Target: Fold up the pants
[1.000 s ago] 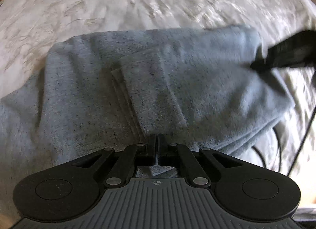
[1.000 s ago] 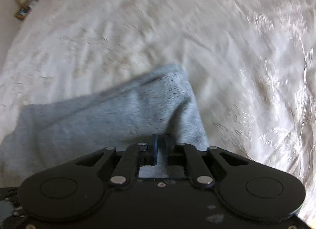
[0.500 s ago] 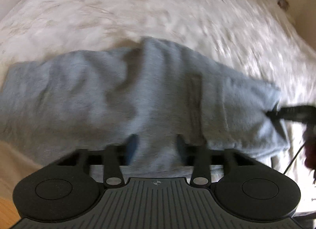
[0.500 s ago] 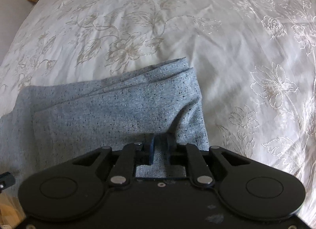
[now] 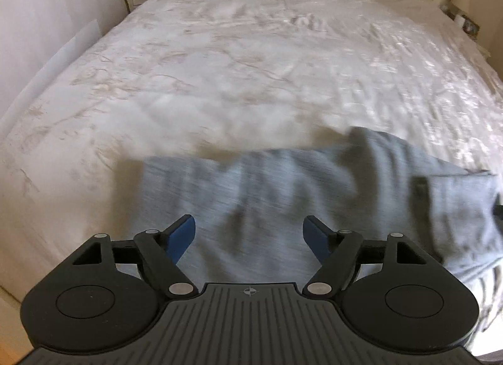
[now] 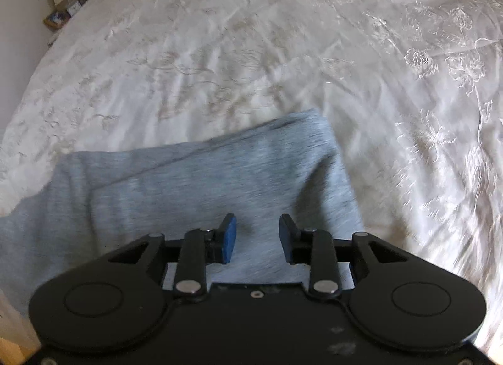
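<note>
Lying on the bed in a layered grey bundle, the pants look folded at least once, an upper layer's edge showing across the lower. The left gripper has its fingers wide apart, the right gripper its fingers apart too, neither holding cloth. Judging by this, a fold is laid; a last fold or smoothing may remain.

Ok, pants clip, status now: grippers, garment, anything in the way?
Left gripper open, empty. Right gripper open, empty. Grey pants folded, lying on white bedspread. Nothing obstructing.
</note>
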The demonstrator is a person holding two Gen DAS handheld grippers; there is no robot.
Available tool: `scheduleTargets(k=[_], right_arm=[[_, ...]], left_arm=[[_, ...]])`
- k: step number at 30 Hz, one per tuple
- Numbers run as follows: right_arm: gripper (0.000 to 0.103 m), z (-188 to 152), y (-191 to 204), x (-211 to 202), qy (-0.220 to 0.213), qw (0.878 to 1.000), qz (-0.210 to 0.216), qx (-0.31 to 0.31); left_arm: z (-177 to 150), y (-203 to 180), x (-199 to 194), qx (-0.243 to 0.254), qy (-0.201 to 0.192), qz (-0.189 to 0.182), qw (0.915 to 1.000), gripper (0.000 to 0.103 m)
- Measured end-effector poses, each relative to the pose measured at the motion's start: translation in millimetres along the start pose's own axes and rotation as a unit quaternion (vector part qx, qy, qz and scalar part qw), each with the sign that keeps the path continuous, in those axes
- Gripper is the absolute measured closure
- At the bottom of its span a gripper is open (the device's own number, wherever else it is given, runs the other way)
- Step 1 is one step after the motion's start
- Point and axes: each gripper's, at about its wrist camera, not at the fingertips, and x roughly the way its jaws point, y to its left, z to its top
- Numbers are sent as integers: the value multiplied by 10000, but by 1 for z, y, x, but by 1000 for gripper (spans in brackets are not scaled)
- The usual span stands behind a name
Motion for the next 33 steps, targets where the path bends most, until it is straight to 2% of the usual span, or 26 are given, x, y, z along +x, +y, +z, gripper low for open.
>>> scheduleTargets(k=[5,11,14,15,16,19,22,26,29,31,33], right_arm=[[69,-15,51,-8,7,9999,104,-82],[68,-28,111,-10,-15,9993,351,-155],[66,-31,138,-11,-52,9987,455,-239],[66,-32,145,-10,-48,9985,480,-263],[65,-32,153,-10,-38,9983,510,-292],[61,-31,169,-5,-31,9978,561,-366],[61,-29,187,0,21,9975,568,-424],[59,-26,205,6,24,9967,616,-523],[59,-22,218,14,16,9966,573,-594],[64,-15,227,22,-28,9965,537,-639],[76,-7,234,31,10,9964,551,-638]], left_arm=[[20,36,21,126,27,-97,9999,27],[38,55,52,564,152,-549,9968,25],[40,62,77,629,419,-931,9928,10],[40,63,85,657,496,-1085,9907,1],[40,63,92,698,559,-1212,9886,1],[41,61,111,863,707,-1219,9863,1],[42,68,132,490,1171,-1390,9821,1],[40,77,130,-176,1145,-1413,9832,1],[28,71,121,-82,1133,-1201,9862,4],[12,68,111,37,1093,-1083,9881,5],[-6,70,101,75,1032,-1112,9884,5]])
